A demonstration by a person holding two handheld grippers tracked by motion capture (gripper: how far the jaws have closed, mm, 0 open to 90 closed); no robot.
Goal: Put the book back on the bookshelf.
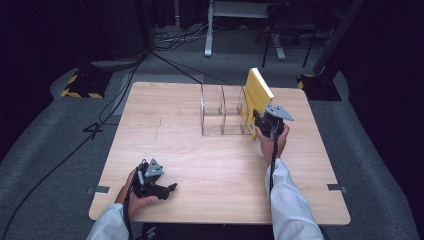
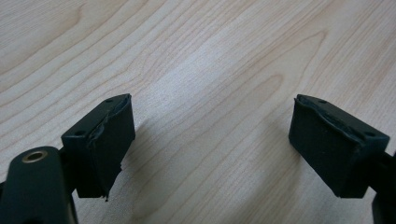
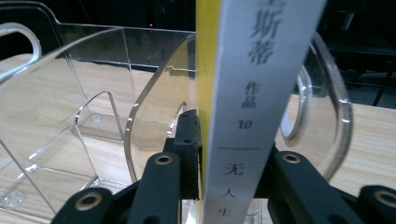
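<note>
1. In the high view, a yellow-covered paperback book [image 1: 257,96] stood upright on its lower edge at the right end of a clear acrylic divider rack [image 1: 222,112], which sat on the far half of a pale wooden table [image 1: 210,165]. The book leaned a little, its top corner rising above the rack, its long axis close to vertical.
2. The right gripper [image 1: 263,125] met the book's near edge from the person's side, so the book lay straight ahead of that tool and just beyond it. The left gripper [image 1: 167,189] rested low near the table's front edge, well apart from rack and book; the right hand was plainly the nearer one.
3. In the left gripper view, the two black jaws stood wide apart over bare wood grain [image 2: 210,70], with nothing between them.
4. In the right gripper view, the book's white spine [image 3: 252,107] with dark printed characters ran up between the jaws, the yellow cover [image 3: 207,70] beside the left one. The jaws clasped the book at its spine, though how firmly the pads pressed was hard to judge.
5. Behind the spine curved the rack's clear partitions [image 3: 149,107], to either side of the book. By my judgement the coming move turned on keeping the spine vertical and in line with its slot.
</note>
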